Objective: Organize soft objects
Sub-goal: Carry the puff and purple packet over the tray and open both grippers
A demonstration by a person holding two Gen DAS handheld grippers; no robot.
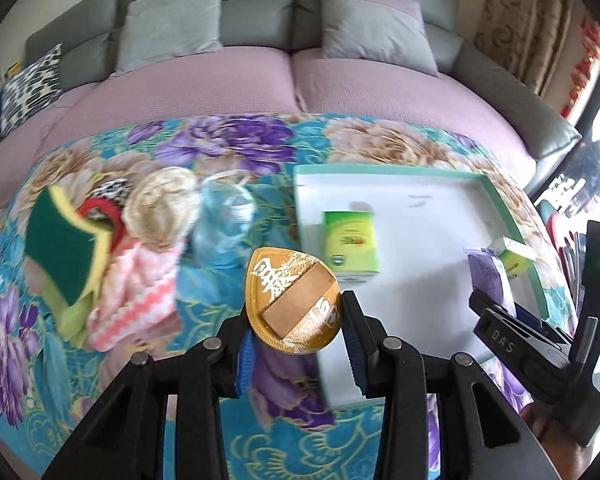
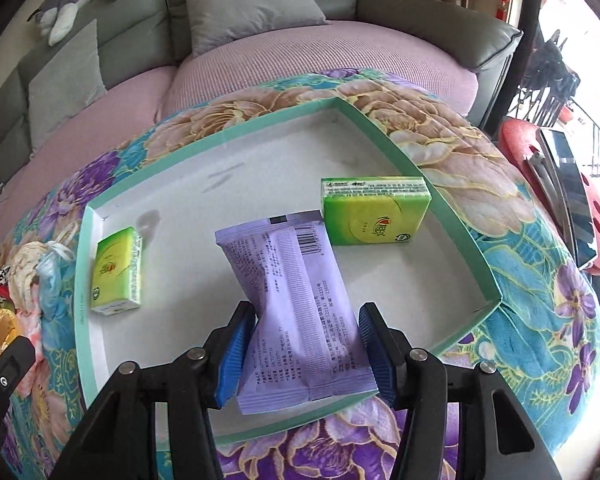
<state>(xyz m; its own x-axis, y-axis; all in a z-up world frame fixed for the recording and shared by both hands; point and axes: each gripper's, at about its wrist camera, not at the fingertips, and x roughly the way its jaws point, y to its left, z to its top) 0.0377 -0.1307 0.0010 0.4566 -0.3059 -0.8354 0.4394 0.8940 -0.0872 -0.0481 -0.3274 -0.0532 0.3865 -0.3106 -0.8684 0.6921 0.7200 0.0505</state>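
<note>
From the left wrist, the left gripper [image 1: 296, 320] has its jaws closed on a gold pad [image 1: 293, 299], held up just off the near-left corner of the tray [image 1: 500, 196]. The pad's tan strap runs slantwise across the jaws. The tray lies to the right, so this arm has only to swing right.

From the right wrist, the right gripper [image 2: 306, 350] pinches a purple wipes pack [image 2: 296, 308] by its near end, jaws partly open around it. The pack's long axis points away from the jaws, over the tray [image 2: 440, 188] floor, between two green tissue packs [image 2: 374, 212]. I judge this hand the nearer to letting go.
</note>
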